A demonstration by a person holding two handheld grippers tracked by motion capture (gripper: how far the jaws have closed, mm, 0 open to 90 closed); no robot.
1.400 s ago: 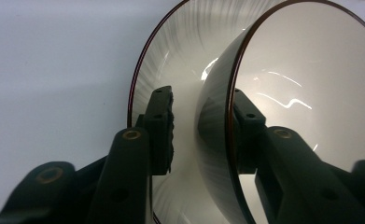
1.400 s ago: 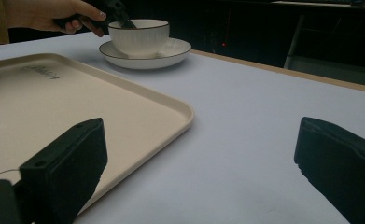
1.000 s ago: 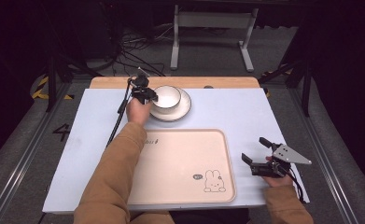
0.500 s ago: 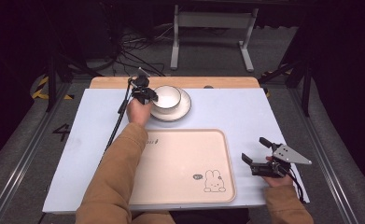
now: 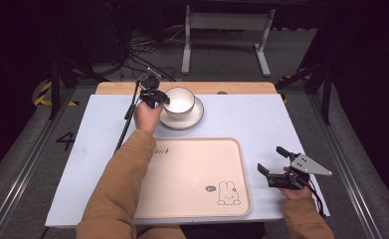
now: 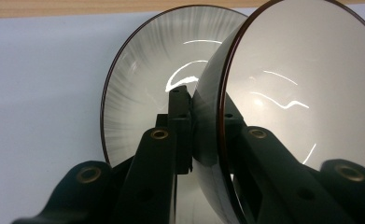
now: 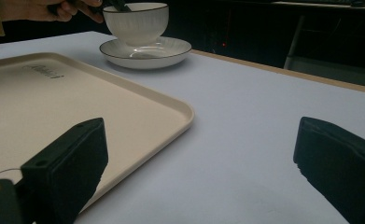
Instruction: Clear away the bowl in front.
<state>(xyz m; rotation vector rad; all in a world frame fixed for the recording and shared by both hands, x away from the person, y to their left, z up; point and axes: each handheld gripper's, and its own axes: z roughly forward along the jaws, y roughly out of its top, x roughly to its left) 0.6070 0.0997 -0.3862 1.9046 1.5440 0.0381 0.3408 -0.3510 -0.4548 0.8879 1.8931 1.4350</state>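
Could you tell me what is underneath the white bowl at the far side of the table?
The bowl stands on a white saucer with a dark rim, on the table. The left gripper clamps the bowl's rim. The saucer's middle is covered by the bowl.

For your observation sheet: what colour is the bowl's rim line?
Dark brown, on a white bowl; clearest in the left gripper view.

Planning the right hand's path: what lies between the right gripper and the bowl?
In the high view, the right gripper and the bowl on its saucer are separated by the tray's far right corner and bare table.
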